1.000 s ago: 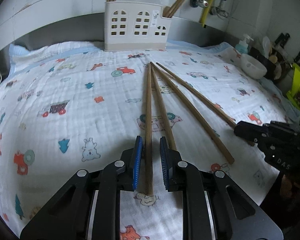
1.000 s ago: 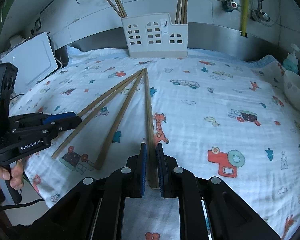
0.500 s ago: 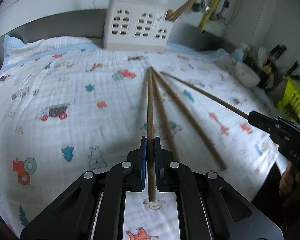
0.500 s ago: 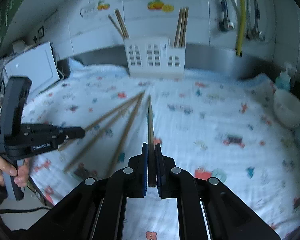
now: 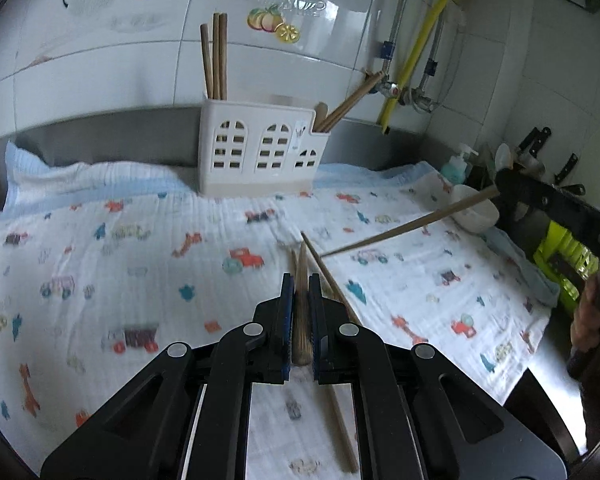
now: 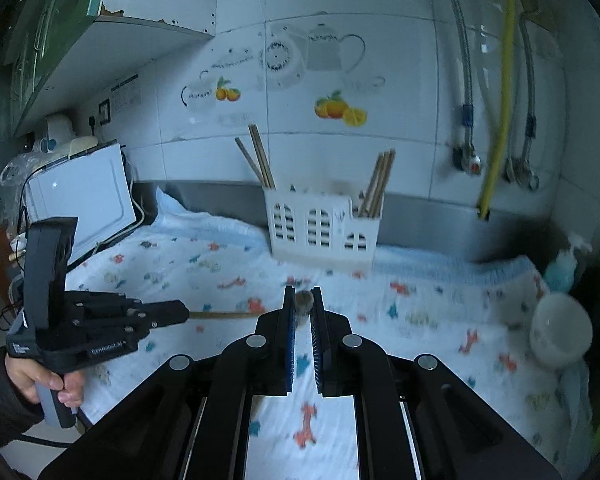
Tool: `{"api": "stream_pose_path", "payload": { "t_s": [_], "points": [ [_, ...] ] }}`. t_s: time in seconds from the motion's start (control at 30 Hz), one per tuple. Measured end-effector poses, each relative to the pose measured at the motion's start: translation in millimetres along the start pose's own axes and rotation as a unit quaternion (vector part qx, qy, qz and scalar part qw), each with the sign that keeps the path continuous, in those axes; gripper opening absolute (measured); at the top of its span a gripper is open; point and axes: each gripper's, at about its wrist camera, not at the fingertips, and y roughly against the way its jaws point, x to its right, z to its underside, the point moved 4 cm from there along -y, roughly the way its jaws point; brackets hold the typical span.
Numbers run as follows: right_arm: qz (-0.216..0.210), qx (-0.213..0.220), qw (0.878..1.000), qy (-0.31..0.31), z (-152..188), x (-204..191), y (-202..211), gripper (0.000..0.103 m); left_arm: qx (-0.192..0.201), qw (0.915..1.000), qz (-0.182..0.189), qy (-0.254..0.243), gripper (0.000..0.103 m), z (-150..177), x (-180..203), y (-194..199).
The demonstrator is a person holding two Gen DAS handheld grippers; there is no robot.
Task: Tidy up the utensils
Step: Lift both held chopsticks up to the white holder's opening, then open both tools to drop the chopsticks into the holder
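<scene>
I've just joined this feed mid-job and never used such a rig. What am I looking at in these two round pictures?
There is no robot arm: a person carries a handheld two-finger gripper in each hand, each with a fisheye camera looking along its fingers. One picture is the left gripper view, the other the right gripper view. Each gripper is shut on one wooden chopstick: the left chopstick and the right chopstick, both lifted. Two loose chopsticks lie on a printed cloth. At the back stands a white utensil holder with chopsticks in it.
</scene>
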Motion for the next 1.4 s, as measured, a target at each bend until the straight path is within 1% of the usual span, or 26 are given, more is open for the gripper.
{"api": "stream_pose_path", "payload": {
  "t_s": [0.13, 0.37, 0.57, 0.73, 0.87, 1.03, 1.1, 1.23, 1.4],
  "points": [
    [-0.007, 0.003, 1.000, 0.009, -23.3, 4.4, -4.3, 0.007, 0.005, 0.9998, -0.003, -0.017, 0.006, -18.9, -1.0, -0.1],
    [-0.004, 0.016, 1.000, 0.025, -85.0, 19.9, -12.6, 0.007, 0.004, 0.9984, 0.002, -0.056, 0.006, -59.5, 5.8, -6.3],
    [0.013, 0.039, 0.998, 0.039, -134.2, 32.6, -15.4, 0.007, 0.017, 0.9962, 0.004, -0.085, 0.005, -101.5, 12.5, -7.7],
    [0.037, 0.039, 0.997, 0.049, -162.9, 45.2, -33.6, 0.007, 0.042, 0.9943, 0.005, -0.098, 0.005, -142.2, 15.6, -3.5],
    [0.045, 0.022, 0.997, 0.050, -170.8, 52.3, -56.3, 0.007, 0.078, 0.9914, -0.005, -0.105, 0.005, -180.8, 17.5, 4.3],
    [0.044, -0.002, 0.998, 0.044, -166.5, 58.6, -88.8, 0.007, 0.123, 0.9855, -0.024, -0.114, 0.005, -226.4, 20.0, 10.4],
    [0.042, -0.009, 0.998, 0.043, -162.8, 59.3, -97.4, 0.007, 0.142, 0.9822, -0.038, -0.118, 0.005, -243.5, 18.9, 9.4],
    [0.040, -0.021, 0.998, 0.044, -156.2, 61.6, -111.6, 0.007, 0.159, 0.9792, -0.063, -0.109, 0.005, -265.7, 8.3, -1.2],
    [0.039, -0.026, 0.998, 0.047, -150.7, 64.1, -122.1, 0.007, 0.163, 0.9794, -0.074, -0.094, 0.005, -278.1, -5.4, -19.6]
  ]
}}
